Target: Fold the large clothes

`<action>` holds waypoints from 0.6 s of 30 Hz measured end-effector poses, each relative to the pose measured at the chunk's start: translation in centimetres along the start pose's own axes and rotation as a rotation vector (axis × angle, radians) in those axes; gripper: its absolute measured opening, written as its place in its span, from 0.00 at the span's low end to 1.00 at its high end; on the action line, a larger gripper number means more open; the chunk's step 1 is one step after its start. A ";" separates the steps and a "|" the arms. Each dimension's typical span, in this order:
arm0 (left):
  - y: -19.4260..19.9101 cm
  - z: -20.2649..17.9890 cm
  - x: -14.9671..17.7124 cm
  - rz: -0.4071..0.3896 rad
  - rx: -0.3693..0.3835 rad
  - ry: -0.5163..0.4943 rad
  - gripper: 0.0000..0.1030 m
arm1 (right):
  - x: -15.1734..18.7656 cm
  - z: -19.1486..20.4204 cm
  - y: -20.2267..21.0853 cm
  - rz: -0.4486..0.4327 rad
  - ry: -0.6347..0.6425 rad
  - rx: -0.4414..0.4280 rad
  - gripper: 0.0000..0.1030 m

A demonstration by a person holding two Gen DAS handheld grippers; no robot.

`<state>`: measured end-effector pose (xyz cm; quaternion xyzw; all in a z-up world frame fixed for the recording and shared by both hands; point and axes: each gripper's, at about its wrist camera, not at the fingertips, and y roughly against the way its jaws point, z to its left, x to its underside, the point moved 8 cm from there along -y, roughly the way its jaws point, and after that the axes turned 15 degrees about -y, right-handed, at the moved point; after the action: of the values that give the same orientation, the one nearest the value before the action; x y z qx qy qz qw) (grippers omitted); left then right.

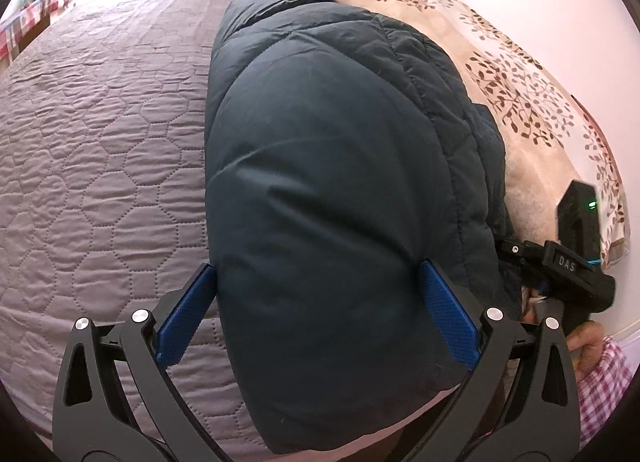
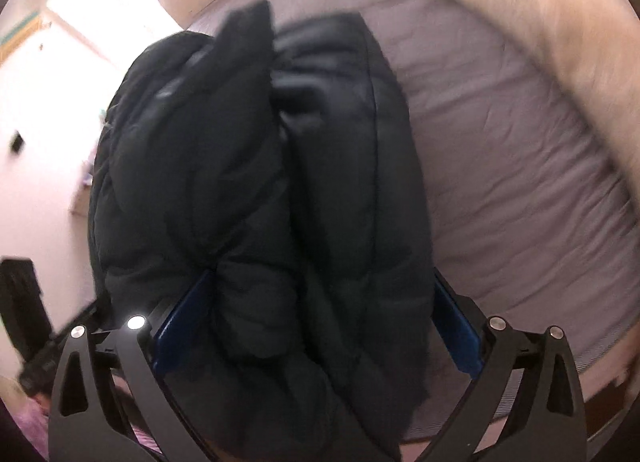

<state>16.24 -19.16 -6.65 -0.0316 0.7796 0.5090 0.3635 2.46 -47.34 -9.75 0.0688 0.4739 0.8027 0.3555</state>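
A dark blue puffer jacket (image 1: pixel 340 166), already doubled into a thick bundle, is held over the bed (image 1: pixel 100 142) between two tools. The left hand-held gripper (image 1: pixel 316 314) has its blue pads spread wide around the near end of the bundle, the padding bulging between them, so it is gripping the jacket across its full thickness. The right hand-held gripper (image 2: pixel 320 326) likewise has the folded layers of the jacket (image 2: pixel 260 182) wedged between its widely parted pads; its view is blurred, which suggests the bundle is being carried or swung. In the left view the right tool shows at the far right edge, beside a leaf-patterned blanket (image 1: pixel 500 62) heaped along the wall. Whether any part of the jacket rests on the grey quilted bedspread cannot be told, though most of it seems lifted. The step in hand looks like a late one: the folds seem done and the bundle is being moved or turned over. The next move would call for lowering it flat onto the bed, keeping both grips even so the slippery, springy layers do not puff apart, then letting go and pressing it down.
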 end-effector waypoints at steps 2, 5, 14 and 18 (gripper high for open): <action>0.0 0.0 0.0 0.000 0.002 -0.002 0.96 | 0.2 -1.0 -0.9 0.050 -0.089 -0.087 0.94; -0.1 0.1 0.1 0.001 0.001 -0.004 0.97 | 0.5 -1.5 -1.3 0.061 -0.117 -0.129 0.94; -0.2 0.1 0.2 0.000 0.002 0.000 0.97 | 1.3 -0.6 -1.7 0.059 -0.099 -0.118 0.94; -0.3 0.0 0.2 0.001 0.002 0.000 0.97 | 1.1 -0.3 -2.2 0.055 -0.105 -0.123 0.93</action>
<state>16.25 -19.22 -7.01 -0.0309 0.7802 0.5084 0.3631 2.58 -46.17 -11.91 0.1017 0.4022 0.8352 0.3611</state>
